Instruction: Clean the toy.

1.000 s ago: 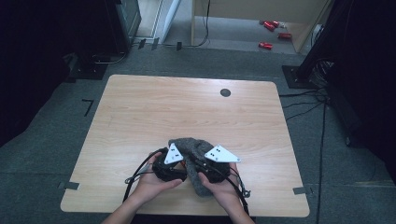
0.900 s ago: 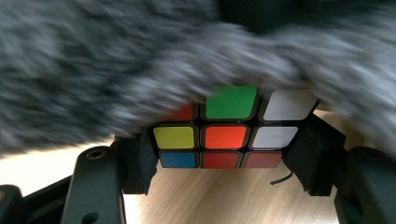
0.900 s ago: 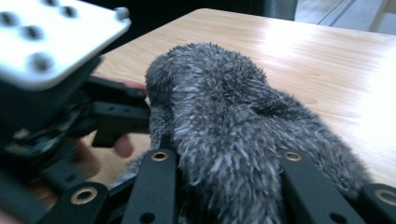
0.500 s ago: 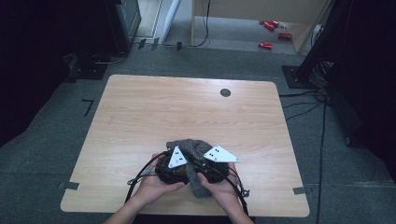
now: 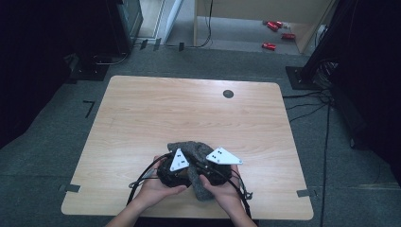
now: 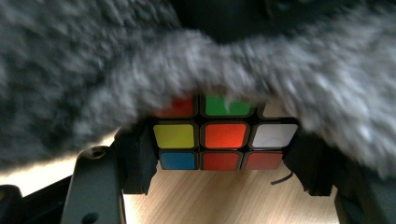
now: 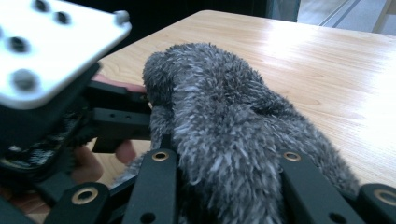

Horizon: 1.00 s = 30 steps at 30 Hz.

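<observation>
- Now, near the front edge of the tabletop (image 5: pixel 142 109), we have a grey fuzzy cloth (image 5: pixel 191 151) that has bunched tighter than a second ago, so we judge the wrapping well underway.
- Our right claw (image 7: pixel 224 186) is clamped on the cloth.
- Our left claw (image 6: pixel 224 154) is closed on the puzzle cube (image 6: pixel 224 140), half under the cloth.

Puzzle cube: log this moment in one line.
left gripper shut on puzzle cube | right gripper shut on grey fuzzy cloth | cloth draped over cube
</observation>
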{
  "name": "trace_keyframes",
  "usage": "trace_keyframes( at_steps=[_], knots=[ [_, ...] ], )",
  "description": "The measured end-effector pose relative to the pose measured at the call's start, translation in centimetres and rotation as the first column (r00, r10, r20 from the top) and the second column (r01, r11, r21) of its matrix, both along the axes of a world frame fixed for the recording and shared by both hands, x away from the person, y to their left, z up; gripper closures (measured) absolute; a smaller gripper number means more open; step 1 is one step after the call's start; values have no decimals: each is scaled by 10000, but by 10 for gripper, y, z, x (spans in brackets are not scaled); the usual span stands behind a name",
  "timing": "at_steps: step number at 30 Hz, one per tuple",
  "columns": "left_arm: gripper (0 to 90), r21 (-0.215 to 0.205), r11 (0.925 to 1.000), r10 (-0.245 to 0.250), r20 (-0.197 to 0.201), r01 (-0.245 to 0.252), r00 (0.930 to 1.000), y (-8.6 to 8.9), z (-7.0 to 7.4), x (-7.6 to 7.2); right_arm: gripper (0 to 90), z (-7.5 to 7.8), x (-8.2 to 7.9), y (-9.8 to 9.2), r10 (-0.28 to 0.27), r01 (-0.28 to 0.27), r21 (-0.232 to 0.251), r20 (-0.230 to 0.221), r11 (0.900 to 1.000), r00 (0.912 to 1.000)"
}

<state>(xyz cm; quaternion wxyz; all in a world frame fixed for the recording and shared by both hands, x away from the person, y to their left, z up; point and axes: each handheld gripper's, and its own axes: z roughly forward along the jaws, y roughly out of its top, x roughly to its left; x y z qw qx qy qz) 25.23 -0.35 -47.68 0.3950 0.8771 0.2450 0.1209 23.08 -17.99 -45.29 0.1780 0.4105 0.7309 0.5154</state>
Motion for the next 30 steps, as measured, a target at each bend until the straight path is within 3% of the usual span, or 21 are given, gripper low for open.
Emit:
trace_keyframes(
  at_steps=[5,14,19,23,26,30],
  knots=[
    [355,-126,9997,212,53,-212,9998,6,2,4,723,-2,7,-18,-606,609,160,-176,9980,9980],
    [354,-101,9999,48,45,-48,10000,2,1,1,719,2,-1,0,29,-29,30,108,10000,9999],
    [354,-247,9994,232,100,-229,9997,8,4,4,721,0,6,-16,-661,661,45,-56,9978,9978],
    [354,-218,9996,180,85,-178,9998,5,3,3,720,3,1,-9,-415,414,80,64,9991,9991],
    [354,-35,9999,102,77,-102,9999,2,2,1,718,4,-7,7,-24,44,-457,429,9989,9991],
    [354,-155,9997,169,140,-167,9998,7,5,3,720,3,0,-2,-265,273,-295,243,9992,9994]
  ],
)
